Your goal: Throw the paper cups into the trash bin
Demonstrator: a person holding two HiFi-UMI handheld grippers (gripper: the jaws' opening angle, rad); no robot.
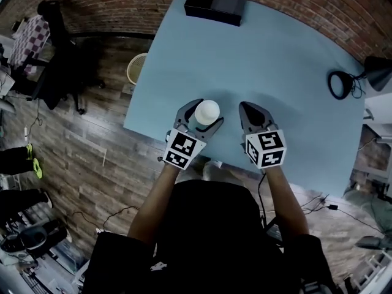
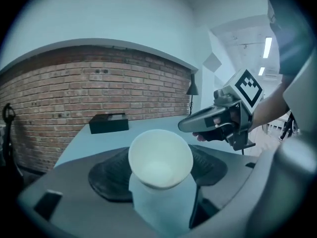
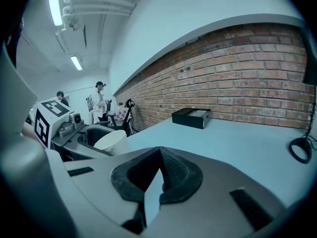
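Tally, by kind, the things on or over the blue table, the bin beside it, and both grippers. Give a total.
paper cup: 1
trash bin: 1
black box: 1
lamp: 1
grippers, left gripper and right gripper: 2
Total: 6

Near edge of tabletop: paper cup in left hand-held gripper, right hand-held gripper beside it. Box at far edge; bin on floor, left.
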